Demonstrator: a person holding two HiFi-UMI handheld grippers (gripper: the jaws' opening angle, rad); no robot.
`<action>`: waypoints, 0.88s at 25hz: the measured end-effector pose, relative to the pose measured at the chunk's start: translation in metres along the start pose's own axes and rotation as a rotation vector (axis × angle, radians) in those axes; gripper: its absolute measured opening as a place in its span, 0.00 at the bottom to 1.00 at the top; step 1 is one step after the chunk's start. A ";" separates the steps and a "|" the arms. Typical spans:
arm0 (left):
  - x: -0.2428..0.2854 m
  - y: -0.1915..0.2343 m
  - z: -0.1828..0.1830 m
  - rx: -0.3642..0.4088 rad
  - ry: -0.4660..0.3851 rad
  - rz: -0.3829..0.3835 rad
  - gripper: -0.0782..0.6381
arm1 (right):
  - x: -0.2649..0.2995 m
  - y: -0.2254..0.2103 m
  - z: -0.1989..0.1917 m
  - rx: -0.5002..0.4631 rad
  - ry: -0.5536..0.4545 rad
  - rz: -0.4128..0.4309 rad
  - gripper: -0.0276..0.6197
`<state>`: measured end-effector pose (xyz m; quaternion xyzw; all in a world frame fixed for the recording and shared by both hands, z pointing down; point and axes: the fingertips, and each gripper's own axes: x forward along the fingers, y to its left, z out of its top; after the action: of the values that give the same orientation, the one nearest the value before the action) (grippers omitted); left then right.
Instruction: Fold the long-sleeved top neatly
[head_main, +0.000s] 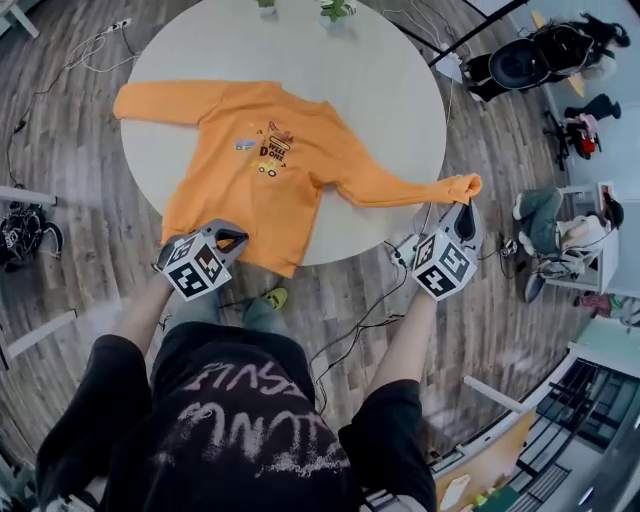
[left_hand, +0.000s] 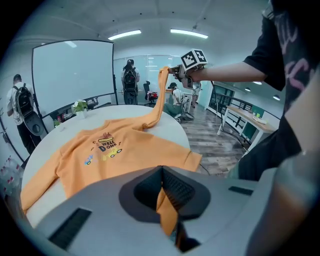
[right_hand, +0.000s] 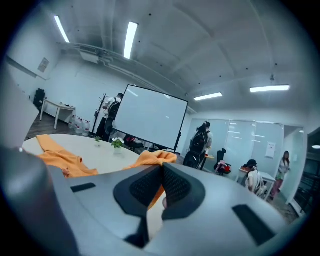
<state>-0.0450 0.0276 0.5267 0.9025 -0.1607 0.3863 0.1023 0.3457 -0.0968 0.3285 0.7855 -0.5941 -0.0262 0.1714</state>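
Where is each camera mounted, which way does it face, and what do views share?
Head view: on the person's head, facing steeply down at the orange top on the round table; torso, arms, left gripper, right gripper show.
Left gripper view: on that gripper, looking across the table; jaws shut on the hem; right arm shows.
Right gripper view: on that gripper, roughly level toward a white screen; jaws shut on the sleeve.
Shared: all show top and table.

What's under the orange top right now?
The round white table lies under most of the orange top. The cuff pinched by the right gripper is past the edge, over wood floor. Anything beneath the fabric is covered.
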 end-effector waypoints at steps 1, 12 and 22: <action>-0.006 0.006 -0.003 -0.001 -0.009 0.000 0.12 | 0.002 0.014 0.011 -0.009 -0.010 0.012 0.05; -0.081 0.089 -0.059 -0.019 -0.080 0.017 0.13 | 0.027 0.244 0.091 -0.088 -0.093 0.236 0.05; -0.133 0.146 -0.149 -0.175 -0.044 0.078 0.13 | 0.043 0.445 0.050 -0.131 0.038 0.489 0.05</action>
<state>-0.2848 -0.0332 0.5399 0.8914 -0.2309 0.3545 0.1623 -0.0654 -0.2540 0.4225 0.6058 -0.7603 -0.0077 0.2342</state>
